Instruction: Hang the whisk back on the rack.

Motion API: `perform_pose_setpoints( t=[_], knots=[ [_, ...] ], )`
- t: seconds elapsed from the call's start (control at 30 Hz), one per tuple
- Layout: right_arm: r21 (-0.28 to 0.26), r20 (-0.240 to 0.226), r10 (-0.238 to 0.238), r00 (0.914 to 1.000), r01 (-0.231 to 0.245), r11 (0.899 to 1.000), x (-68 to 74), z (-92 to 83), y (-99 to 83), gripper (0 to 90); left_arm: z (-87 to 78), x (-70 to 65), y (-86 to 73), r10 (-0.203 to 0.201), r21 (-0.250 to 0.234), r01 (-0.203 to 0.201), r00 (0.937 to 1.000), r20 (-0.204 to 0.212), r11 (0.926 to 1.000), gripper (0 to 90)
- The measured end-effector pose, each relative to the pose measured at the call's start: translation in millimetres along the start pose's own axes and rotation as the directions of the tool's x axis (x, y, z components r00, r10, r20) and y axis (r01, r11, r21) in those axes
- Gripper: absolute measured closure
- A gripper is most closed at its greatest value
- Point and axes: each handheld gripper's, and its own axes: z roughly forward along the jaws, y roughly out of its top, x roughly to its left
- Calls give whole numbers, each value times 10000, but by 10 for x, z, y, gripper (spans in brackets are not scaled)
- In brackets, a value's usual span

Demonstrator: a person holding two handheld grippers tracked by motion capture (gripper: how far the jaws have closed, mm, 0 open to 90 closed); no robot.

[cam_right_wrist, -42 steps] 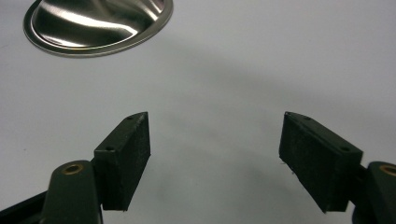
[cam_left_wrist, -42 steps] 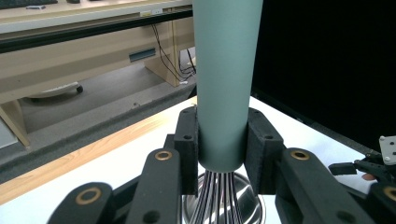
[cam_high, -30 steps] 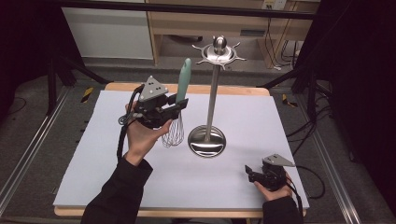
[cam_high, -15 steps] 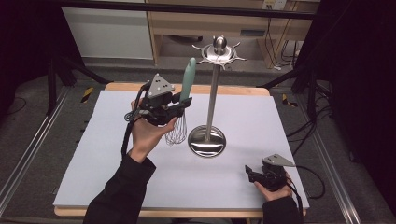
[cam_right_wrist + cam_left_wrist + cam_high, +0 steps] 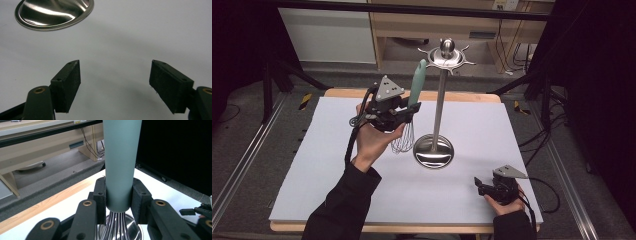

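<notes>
High view: whisk (image 5: 410, 114) held upright above the table's (image 5: 312, 165) far-left part, teal handle up, wire head down, just beside the steel utensil stand (image 5: 439, 100) near mid-table. Left gripper (image 5: 398, 111) clamped on the handle's lower end, confirmed close up with both pads (image 5: 100, 200) pressed against the handle (image 5: 121, 165). Right gripper (image 5: 484, 187) resting near the right front corner, jaws spread wide, nothing between. Probably midway: whisk lifted, not yet hung on the stand's top hooks (image 5: 447, 57). No containers anywhere; stand's dished base (image 5: 53, 12) bare.
</notes>
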Motion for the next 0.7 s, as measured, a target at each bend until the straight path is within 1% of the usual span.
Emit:
perform_pose_setpoints(
  t=[0.27,0.43,0.47,0.53,0.7],
  knots=[
    [15,-1,-12,10000,12,10000,-3,2,1,256,80,-18,29,53,173,-52,10000,-26,9998,690],
    [6,-20,-10,10000,10,10000,-1,1,1,256,114,-29,32,-29,172,29,10000,5,9998,690],
    [-4,-20,-13,10000,13,10000,-2,1,1,256,119,-25,34,23,212,-23,10000,-3,9998,690],
    [-1,-21,-11,10000,11,10000,-2,1,2,256,133,-28,37,-10,205,11,10000,-23,9998,690],
    [12,-21,-31,10000,31,10000,1,4,2,256,196,-34,41,-92,155,92,10000,-4,9998,689]
  ],
)
